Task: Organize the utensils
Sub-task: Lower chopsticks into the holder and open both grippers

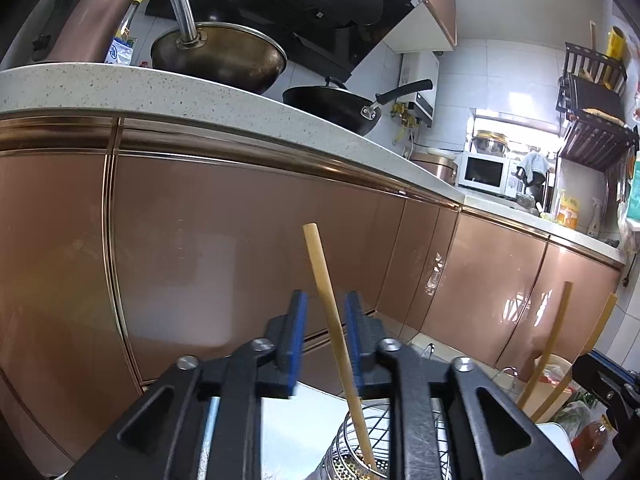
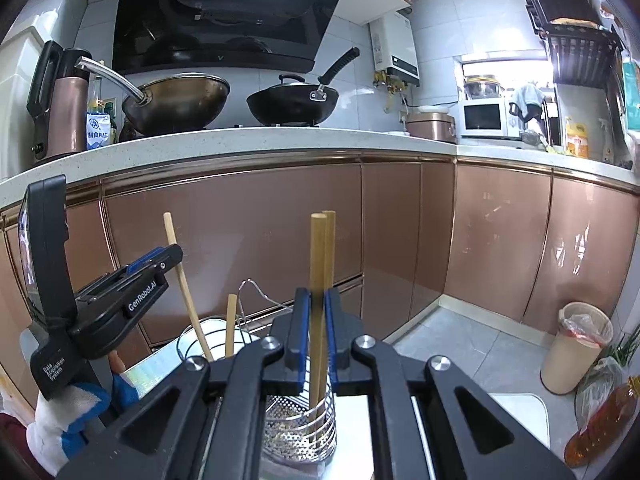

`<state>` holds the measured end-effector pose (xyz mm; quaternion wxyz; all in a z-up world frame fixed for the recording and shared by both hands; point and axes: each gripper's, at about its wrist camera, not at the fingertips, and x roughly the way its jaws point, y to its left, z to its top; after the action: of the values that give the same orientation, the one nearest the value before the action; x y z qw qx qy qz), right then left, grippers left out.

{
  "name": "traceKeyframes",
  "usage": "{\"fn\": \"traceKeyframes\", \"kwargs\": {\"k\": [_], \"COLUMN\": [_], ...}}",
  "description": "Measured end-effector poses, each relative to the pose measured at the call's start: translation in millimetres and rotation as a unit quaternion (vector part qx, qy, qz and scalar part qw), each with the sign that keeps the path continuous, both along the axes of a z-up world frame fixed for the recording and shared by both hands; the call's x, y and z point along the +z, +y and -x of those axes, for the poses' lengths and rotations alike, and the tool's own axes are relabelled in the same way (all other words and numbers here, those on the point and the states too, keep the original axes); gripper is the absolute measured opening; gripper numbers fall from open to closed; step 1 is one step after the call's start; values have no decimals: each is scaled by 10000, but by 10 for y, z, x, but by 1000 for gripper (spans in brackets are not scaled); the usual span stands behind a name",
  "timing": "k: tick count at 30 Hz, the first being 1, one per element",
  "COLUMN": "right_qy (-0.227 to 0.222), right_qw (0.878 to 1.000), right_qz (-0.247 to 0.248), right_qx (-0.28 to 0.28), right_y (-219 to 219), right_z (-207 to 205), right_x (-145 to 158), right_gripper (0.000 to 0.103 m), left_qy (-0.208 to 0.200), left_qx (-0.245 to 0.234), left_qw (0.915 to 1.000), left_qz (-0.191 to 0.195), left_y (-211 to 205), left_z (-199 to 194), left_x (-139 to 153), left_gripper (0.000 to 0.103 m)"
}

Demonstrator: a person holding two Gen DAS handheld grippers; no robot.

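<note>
Wire holder (image 2: 298, 428) base hidden behind right tongs (image 2: 317, 300)

I am looking at a small kitchen. A speckled white countertop (image 2: 248, 140) runs along the wall, and under it I see glossy copper-brown cabinet doors (image 2: 240, 240) which reflect the light. Above the stove hangs a black range hood (image 2: 224, 12). On the stove stand a brass-coloured wok (image 2: 176, 100) and a black wok (image 2: 292, 106) with a lid. The wall has white tiles (image 2: 436, 28), and a white water heater (image 2: 394, 48) is fixed there. Further right stand a white microwave (image 2: 484, 118) and a dark dish rack (image 2: 576, 36), with bright daylight between them. The floor has grey tiles (image 2: 472, 344); a beige bin (image 2: 576, 348) stands on it.
</note>
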<state>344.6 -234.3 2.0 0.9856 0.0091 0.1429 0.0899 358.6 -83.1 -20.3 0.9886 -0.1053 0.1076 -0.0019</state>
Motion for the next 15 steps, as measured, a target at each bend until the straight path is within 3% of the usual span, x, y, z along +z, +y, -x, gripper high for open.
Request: {"fn": "traceKeyframes", "kwargs": {"k": [2,6,15], "right_qy": [17,37,123], "right_qw": [10000,9999,9996], "right_qz": [-10,-71,-150], "right_qx": [-19,-71,-219], "right_y": [-4,-26,-114], "right_z": [29,90,240], "right_x": [8,48,95], "right_gripper": [9,20,21], "left_qy": [8,31,13], "left_qx": [-31,-56,-68], "left_qw": [10000,10000,9999], "left_qz": [-14,-35,-89], "left_y": [5,24,92], "left_z": [38,100,281], "left_x": [33,98,221], "left_gripper": [33,39,40]}}
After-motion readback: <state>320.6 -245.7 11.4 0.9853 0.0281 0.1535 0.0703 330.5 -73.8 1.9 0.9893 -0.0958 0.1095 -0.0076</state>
